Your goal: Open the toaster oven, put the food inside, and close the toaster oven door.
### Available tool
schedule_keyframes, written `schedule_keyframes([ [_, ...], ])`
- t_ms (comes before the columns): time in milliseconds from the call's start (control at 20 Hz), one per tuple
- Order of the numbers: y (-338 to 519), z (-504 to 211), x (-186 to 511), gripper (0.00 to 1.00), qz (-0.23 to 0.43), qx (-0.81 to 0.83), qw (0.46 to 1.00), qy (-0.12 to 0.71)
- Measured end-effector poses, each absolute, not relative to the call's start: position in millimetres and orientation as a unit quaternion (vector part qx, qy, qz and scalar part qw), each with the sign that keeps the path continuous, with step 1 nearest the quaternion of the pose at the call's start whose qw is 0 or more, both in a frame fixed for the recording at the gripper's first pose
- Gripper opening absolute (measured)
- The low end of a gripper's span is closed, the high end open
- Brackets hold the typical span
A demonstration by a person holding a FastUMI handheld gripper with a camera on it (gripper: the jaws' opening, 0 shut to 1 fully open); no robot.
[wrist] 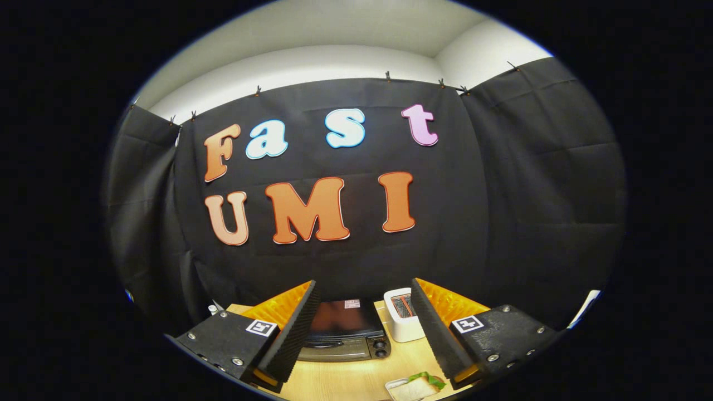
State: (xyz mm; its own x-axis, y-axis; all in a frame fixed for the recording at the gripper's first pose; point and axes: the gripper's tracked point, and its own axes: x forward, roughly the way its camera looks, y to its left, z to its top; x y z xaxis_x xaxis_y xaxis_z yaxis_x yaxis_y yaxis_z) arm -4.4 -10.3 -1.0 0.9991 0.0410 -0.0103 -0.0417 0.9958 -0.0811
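My tongs (362, 334) are released, the two fingers spread wide with nothing pinched between them; they rise from the bottom of the frame, one at lower left, one at lower right. I hold them high over the desk (356, 379), pale wood, which shows in the bottom centre.

In the gap between the fingers, beyond their tips, sits the toaster oven (345, 331), a dark box seen from above and in front. Its door is shut (the glass front and the handle face me), and two round knobs (380, 348) stand one above the other at the right end of its front. A small pale label sits on its top near the back.

Just beside the oven, on its right, stands a white pop-up toaster (402, 323) with slots in its top; my right finger hides part of it.

The food (424, 382) lies at the bottom of the frame, right of centre, nearer to me than the oven and well apart from it: a sandwich with green leaf sticking out, resting on a small white tray (398, 390), close to the inner edge of my right finger.
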Motion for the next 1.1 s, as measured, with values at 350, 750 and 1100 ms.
schedule_keyframes([
  [350,-34,15,9,0.98,0.049,-0.050,0.998,-0.003],
  [750,-27,-1,19,0.98,0.021,-0.031,0.999,0.006],
  [1100,32,-63,57,0.98,0.038,-0.018,0.998,0.044],
])
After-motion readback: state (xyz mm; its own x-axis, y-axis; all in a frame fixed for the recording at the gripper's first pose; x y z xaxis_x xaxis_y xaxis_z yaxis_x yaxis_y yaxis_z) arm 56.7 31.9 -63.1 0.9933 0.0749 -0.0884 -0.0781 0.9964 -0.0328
